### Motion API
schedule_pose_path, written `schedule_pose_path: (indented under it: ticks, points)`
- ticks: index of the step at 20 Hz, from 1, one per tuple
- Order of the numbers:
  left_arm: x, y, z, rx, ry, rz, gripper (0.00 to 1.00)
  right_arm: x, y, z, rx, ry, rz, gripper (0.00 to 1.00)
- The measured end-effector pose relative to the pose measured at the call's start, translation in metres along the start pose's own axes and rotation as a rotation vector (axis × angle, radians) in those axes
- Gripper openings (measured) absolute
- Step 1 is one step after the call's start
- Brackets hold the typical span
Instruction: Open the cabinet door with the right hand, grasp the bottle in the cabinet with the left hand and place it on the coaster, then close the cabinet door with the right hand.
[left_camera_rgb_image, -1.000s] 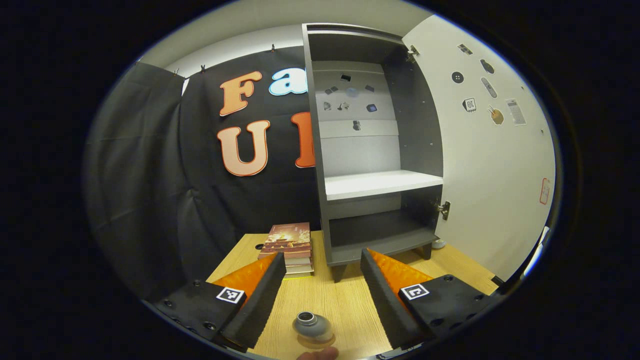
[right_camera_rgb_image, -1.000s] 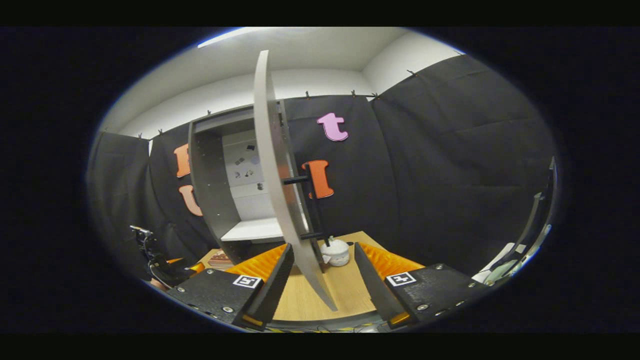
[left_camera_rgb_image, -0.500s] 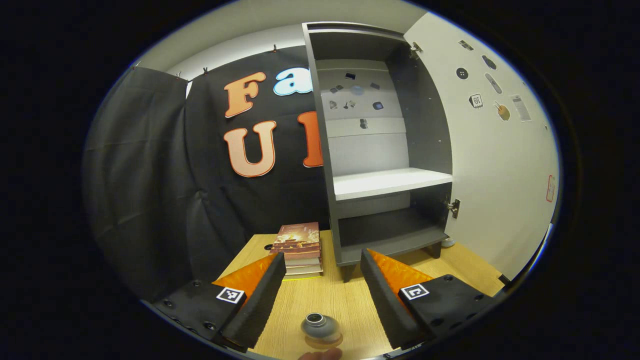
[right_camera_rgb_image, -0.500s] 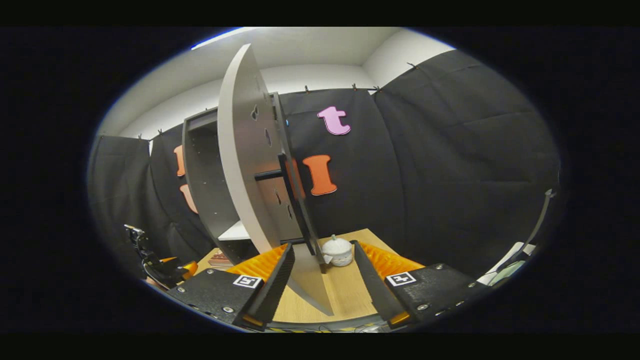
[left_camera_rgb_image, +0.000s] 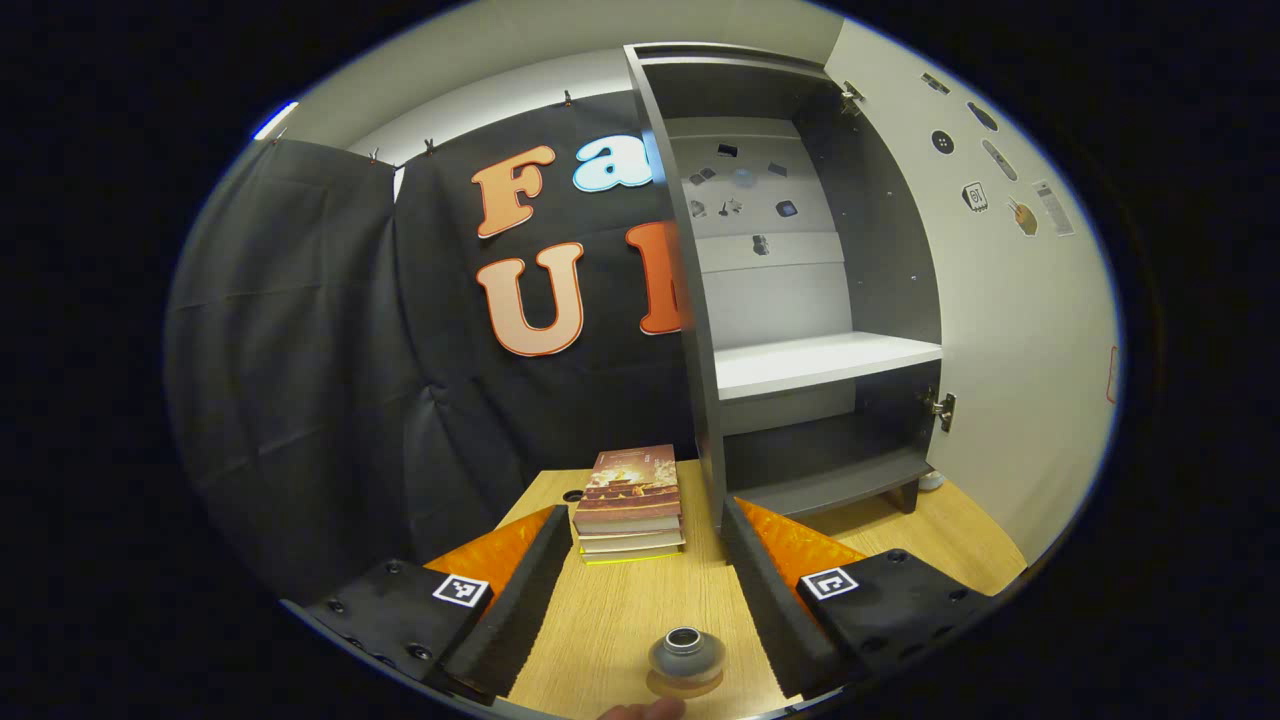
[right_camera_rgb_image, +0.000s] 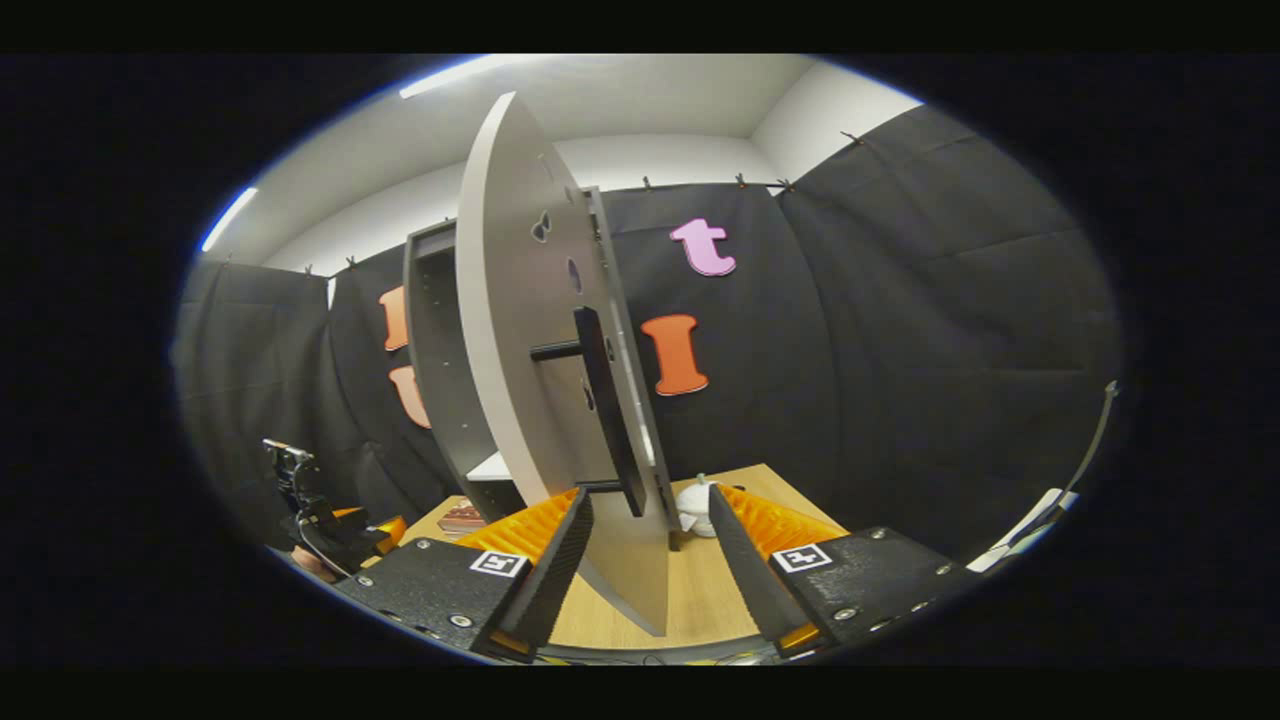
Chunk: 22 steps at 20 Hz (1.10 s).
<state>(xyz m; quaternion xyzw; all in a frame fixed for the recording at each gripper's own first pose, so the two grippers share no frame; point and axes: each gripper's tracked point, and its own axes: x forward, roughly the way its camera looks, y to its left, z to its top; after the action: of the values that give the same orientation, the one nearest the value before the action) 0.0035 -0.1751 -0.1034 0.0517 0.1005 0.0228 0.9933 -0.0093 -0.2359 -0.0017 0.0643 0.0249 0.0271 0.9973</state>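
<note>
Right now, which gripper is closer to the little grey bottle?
Left. The left gripper has the bottle low between its open fingers, standing on the coaster. The right gripper is over at the cabinet door.

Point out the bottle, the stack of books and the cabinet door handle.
bottle (left_camera_rgb_image: 686, 655), left gripper view, on its rounded shoulder below the mouth.
stack of books (left_camera_rgb_image: 632, 473), left gripper view, on the top book's cover.
cabinet door handle (right_camera_rgb_image: 606, 420), right gripper view, on the middle of the dark vertical bar.
</note>
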Motion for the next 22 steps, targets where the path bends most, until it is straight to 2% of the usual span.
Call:
schedule_pose_path:
  ticks: [4,5,6,11,12,14,15,16,18,19,22]
  points:
    - [-0.003,0.004,-0.010,-0.005,0.029,-0.004,0.98,0.013,0.043,-0.007,0.002,0.008,0.099,0.74]
    - [-0.003,0.006,-0.011,-0.005,0.028,-0.003,0.98,0.017,0.052,-0.009,0.000,0.012,0.123,0.71]
    - [-0.003,0.009,-0.010,-0.002,0.025,0.001,0.98,0.021,0.061,-0.010,-0.004,0.014,0.142,0.74]
    - [0.005,0.035,-0.013,-0.011,0.028,0.026,0.98,0.046,0.091,-0.014,0.017,0.013,0.191,0.75]
    - [0.007,0.042,-0.015,-0.012,0.033,0.036,0.98,0.047,0.098,-0.017,0.027,0.017,0.207,0.71]
    - [0.013,0.053,-0.019,-0.021,0.041,0.054,0.98,0.056,0.112,-0.019,0.035,0.016,0.234,0.75]
    - [0.018,0.058,-0.021,-0.027,0.045,0.060,0.98,0.062,0.118,-0.018,0.032,0.016,0.247,0.69]
    - [0.021,0.062,-0.023,-0.033,0.050,0.064,0.98,0.068,0.126,-0.020,0.029,0.017,0.260,0.69]
    - [0.029,0.071,-0.023,-0.040,0.052,0.071,0.98,0.083,0.144,-0.021,0.019,0.023,0.283,0.81]
    - [0.033,0.075,-0.023,-0.042,0.052,0.072,0.98,0.092,0.153,-0.022,0.003,0.024,0.292,0.76]
    - [0.042,0.093,-0.022,-0.043,0.042,0.099,0.98,0.107,0.166,-0.025,-0.025,0.024,0.325,0.82]
